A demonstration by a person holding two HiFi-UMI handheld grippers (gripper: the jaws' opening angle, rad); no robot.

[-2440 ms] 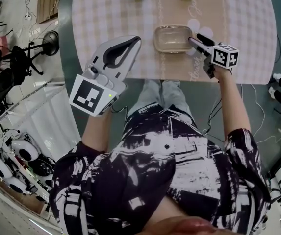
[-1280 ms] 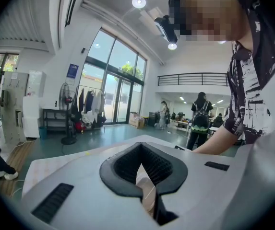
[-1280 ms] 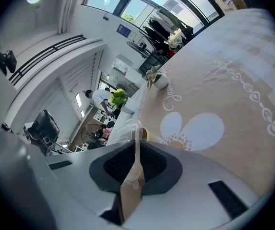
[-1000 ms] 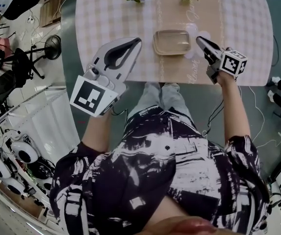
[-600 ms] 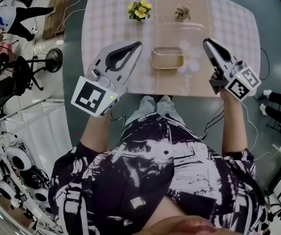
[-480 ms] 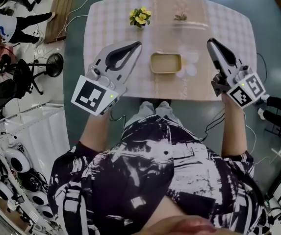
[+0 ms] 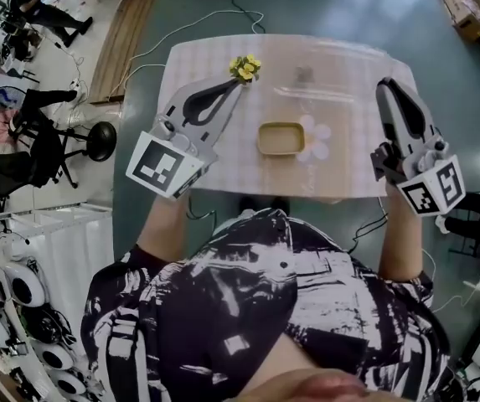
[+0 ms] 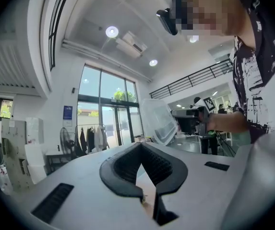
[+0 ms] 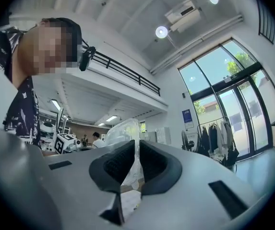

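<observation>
Presently the clear lid point(image 9: 124, 128) is clamped in the right claw point(image 7: 388, 89), which is held over the right edge of the worktop point(image 7: 223, 162). The container point(image 7: 281, 138) is set left of that claw, long axis crosswise, between both claws. The left claw point(image 7: 236, 82), tips closed on nothing, is held nearer it, beside the yellow flowers point(image 7: 245, 65).

Both forearms reached forward. The left tongs point(image 7: 238, 79), jaws together and empty, hung above the counter's point(image 7: 348, 176) left edge. The right tongs point(image 7: 388, 85), near its right edge, pinched a clear lid point(image 9: 122, 128).
</observation>
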